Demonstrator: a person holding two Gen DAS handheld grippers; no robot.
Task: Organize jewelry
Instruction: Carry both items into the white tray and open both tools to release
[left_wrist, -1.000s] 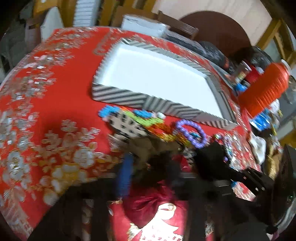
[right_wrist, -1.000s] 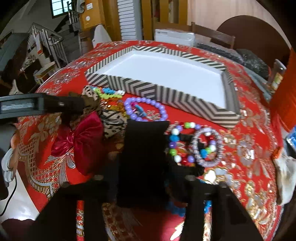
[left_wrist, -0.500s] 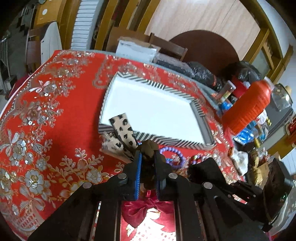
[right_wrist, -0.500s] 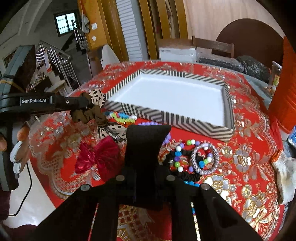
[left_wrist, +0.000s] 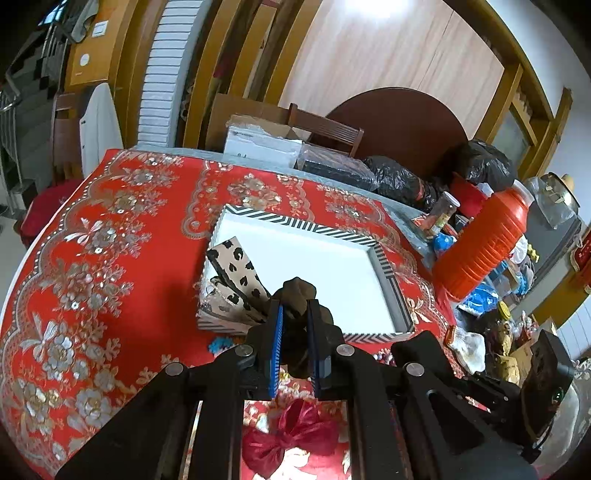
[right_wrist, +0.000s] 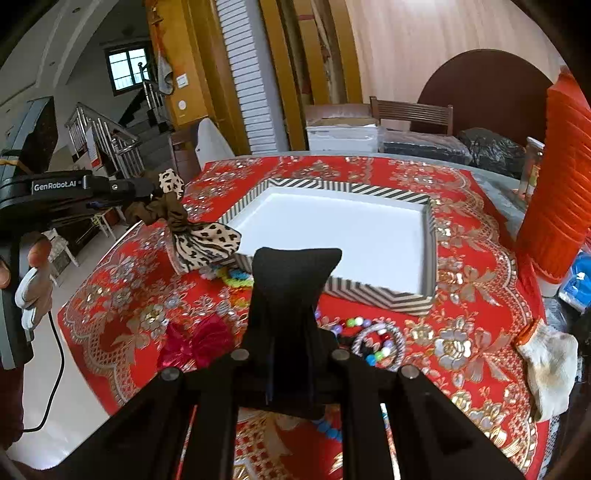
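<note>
Both tongs clamped on loads, raised over the red worktop.

Left tongs pinch my brown scrunchie, its leopard-print tails hanging at the left near corner of the striped tray. Right tongs pinch a black velvet piece before the tray's near wall. Red bow and bead bracelets lie on the cloth below.

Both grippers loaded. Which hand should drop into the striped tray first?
Left, probably. The left gripper is shut on the leopard scrunchie, which already hangs at the striped tray near corner. The right gripper, shut on the black holder, sits short of the rim.
</note>
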